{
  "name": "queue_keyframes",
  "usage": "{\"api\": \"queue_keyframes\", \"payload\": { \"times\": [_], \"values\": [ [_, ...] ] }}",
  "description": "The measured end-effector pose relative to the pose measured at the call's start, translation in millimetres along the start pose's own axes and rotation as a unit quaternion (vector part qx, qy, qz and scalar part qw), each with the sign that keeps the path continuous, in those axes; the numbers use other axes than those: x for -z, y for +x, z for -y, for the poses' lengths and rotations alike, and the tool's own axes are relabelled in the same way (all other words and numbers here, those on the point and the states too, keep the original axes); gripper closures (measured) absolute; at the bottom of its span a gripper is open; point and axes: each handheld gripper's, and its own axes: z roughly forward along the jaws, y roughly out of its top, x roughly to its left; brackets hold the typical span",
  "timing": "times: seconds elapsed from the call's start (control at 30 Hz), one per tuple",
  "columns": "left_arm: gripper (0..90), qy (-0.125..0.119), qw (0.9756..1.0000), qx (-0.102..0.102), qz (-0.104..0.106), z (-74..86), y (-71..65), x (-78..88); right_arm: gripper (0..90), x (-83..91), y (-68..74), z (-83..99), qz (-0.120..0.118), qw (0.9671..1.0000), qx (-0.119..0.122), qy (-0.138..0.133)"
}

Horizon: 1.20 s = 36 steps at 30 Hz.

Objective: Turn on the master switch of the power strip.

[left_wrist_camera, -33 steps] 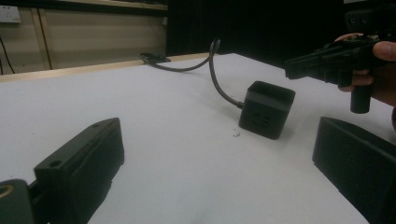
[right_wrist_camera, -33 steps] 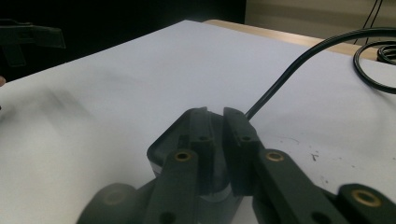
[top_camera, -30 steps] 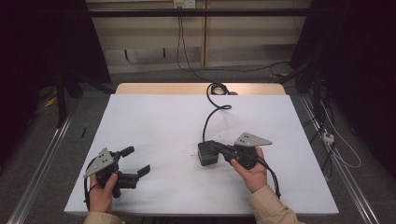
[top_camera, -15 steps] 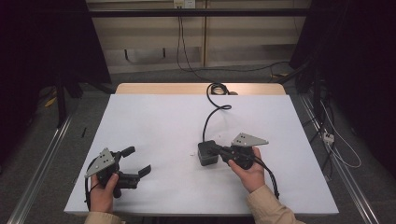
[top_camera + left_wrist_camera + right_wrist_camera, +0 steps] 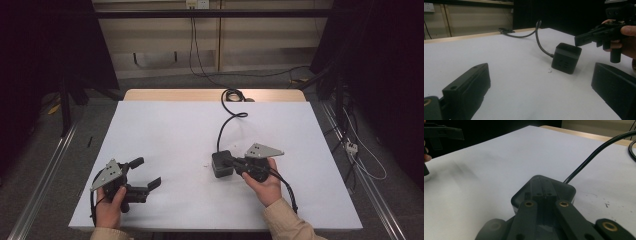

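Right hand-held gripper (image 5: 231, 162): it is held in the person's right hand (image 5: 265, 182) near the middle of the tabletop. Its two black jaws are brought together, side by side, and their tips rest over the top of the black cube. In the right gripper view the jaws are seen lying close and parallel on the cube's upper face; nothing is seen clamped between them.

Black cube (image 5: 221, 164): a small dark power block with rounded corners is set upright on the tabletop, just left of the right hand. Socket slots are seen on its side face in the left gripper view (image 5: 566, 58).

Cable (image 5: 226, 120): a black lead is run from the cube's far side, curving away to a coil at the far edge of the tabletop.

Left hand-held gripper (image 5: 144, 172): it is held in the person's left hand (image 5: 111, 206) at the near left corner, well apart from the cube. Its jaws are spread wide with nothing between them, and are pointed toward the cube.

Tabletop (image 5: 165, 130): a white surface with a wooden strip along the far edge. A tiny speck (image 5: 550, 71) is seen just beside the cube.
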Motion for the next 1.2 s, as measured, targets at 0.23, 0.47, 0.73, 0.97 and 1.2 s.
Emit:
{"api": "queue_keyframes", "payload": {
  "times": [0.23,0.47,0.73,0.97,1.2],
  "values": [
    [1.9,0.000,1.0000,0.000,0.000,0.4,0.2,1.0,90.0,-2.8,0.4,0.6,-0.002,1.0000,0.002,0.002],
    [1.9,-0.001,1.0000,0.002,-0.002,0.7,0.4,2.6,90.0,-4.7,-0.2,1.5,-0.001,1.0000,0.005,0.004],
    [1.9,0.000,1.0000,0.001,-0.002,0.7,-0.5,2.8,90.0,-5.1,0.4,1.3,0.000,1.0000,0.004,0.008],
    [1.9,-0.001,1.0000,0.001,-0.002,1.0,-1.0,3.3,90.0,-6.4,0.2,1.9,-0.001,0.9999,0.011,0.008],
    [1.9,0.000,1.0000,0.000,-0.002,1.2,-1.1,3.8,90.0,-6.5,0.9,2.3,0.002,0.9998,0.015,0.009]
  ]
}}
